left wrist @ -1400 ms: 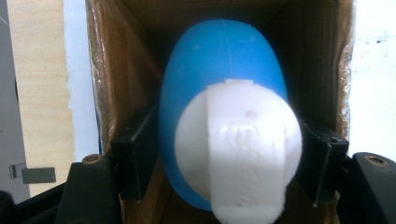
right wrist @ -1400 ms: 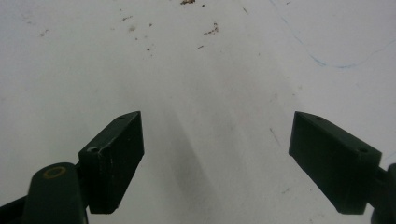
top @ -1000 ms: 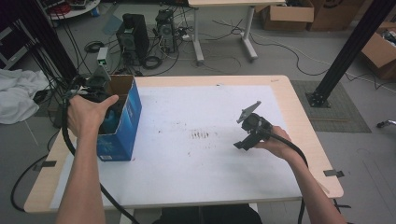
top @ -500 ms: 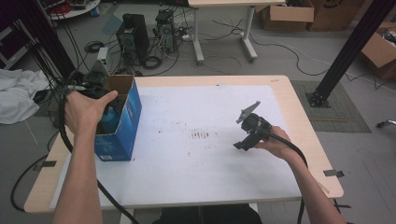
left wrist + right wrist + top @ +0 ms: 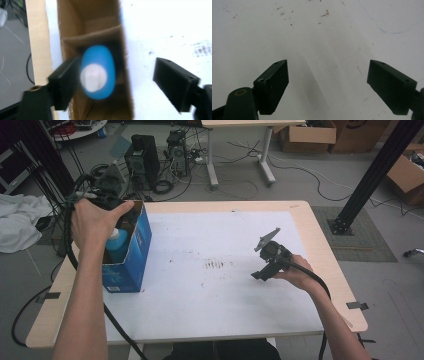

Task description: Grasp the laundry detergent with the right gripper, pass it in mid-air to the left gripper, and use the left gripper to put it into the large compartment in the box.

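Since the earlier frames the left hand (image 5: 95, 220) has lifted a little above the blue box (image 5: 131, 255), and the fingers of the left gripper (image 5: 125, 85) have just been opening; they now stand wide apart, with nothing pressed between them. Seen through the left gripper view, the blue bottle (image 5: 98, 72) with its white cap sits upright inside the box's brown cardboard interior, below the fingers; the near finger (image 5: 63, 82) overlaps the bottle's edge in the picture, though the view is blurred and whether it touches cannot be told, while the other finger hangs over the white surface (image 5: 162, 30) outside the box wall. From the high view the bottle (image 5: 118, 245) shows in the open top of the box, partly covered by the left hand, and the box stands at the left edge of the surface (image 5: 210, 310), close to the table's wooden border. A black cable trails from the left gripper down past the forearm. The right gripper (image 5: 267, 265) has kept its place, held in the right hand (image 5: 295, 275) low over the right half of the surface, well apart from the box. Its fingers (image 5: 272, 85) are spread wide and hold nothing, with bare white surface marked by small brown specks and a faint blue line beneath them.
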Tool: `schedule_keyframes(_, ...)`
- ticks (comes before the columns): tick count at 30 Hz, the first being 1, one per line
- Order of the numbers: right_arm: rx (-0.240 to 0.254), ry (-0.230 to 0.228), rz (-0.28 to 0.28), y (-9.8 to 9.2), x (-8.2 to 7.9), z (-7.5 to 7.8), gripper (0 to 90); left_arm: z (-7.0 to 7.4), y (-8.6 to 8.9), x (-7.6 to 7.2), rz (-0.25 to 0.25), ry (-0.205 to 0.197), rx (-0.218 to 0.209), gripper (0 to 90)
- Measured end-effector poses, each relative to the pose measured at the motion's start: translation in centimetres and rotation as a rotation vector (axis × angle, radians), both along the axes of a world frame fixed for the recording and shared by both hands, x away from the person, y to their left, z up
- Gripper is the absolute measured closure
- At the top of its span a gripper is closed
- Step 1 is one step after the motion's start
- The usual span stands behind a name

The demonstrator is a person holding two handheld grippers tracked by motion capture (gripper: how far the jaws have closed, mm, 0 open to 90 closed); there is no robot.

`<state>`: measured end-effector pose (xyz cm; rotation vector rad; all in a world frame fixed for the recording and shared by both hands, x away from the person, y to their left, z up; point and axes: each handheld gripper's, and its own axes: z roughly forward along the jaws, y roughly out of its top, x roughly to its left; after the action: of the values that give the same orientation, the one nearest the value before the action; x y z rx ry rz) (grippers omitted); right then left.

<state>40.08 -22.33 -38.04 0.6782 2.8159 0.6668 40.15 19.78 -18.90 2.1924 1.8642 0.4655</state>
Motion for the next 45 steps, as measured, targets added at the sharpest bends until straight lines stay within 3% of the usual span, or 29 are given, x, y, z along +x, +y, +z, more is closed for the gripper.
schedule_keyframes(3, 0.0, 0.0, -0.008, -0.1, -0.1, 0.1, 17.0, 1.1, -1.4, -0.1, -0.054, -0.034, -0.005, 16.8)
schedule_keyframes(6, -0.004, 0.002, -0.017, -0.3, -0.2, 0.1, 17.0, 1.9, -2.8, -0.1, -0.104, -0.042, 0.0, 16.8)
schedule_keyframes(13, -0.016, 0.002, -0.035, -0.4, -0.4, 0.4, 17.0, 1.4, -5.8, 0.0, -0.229, -0.027, -0.005, 16.8)
schedule_keyframes(23, -0.029, 0.0, -0.045, -0.1, -0.8, 0.7, 17.1, -2.8, -9.1, 0.6, -0.354, 0.043, -0.038, 16.8)
schedule_keyframes(27, -0.028, 0.001, -0.047, -0.1, -0.7, 0.7, 17.1, -4.9, -10.5, 0.7, -0.39, 0.08, -0.03, 16.8)
schedule_keyframes(37, -0.025, -0.009, -0.055, -0.5, -0.6, 1.1, 17.1, -9.1, -13.2, 1.2, -0.424, 0.145, -0.041, 16.9)
schedule_keyframes(45, -0.028, -0.01, -0.059, -0.7, -0.5, 1.2, 17.2, -11.3, -14.1, 1.6, -0.424, 0.173, -0.023, 17.0)
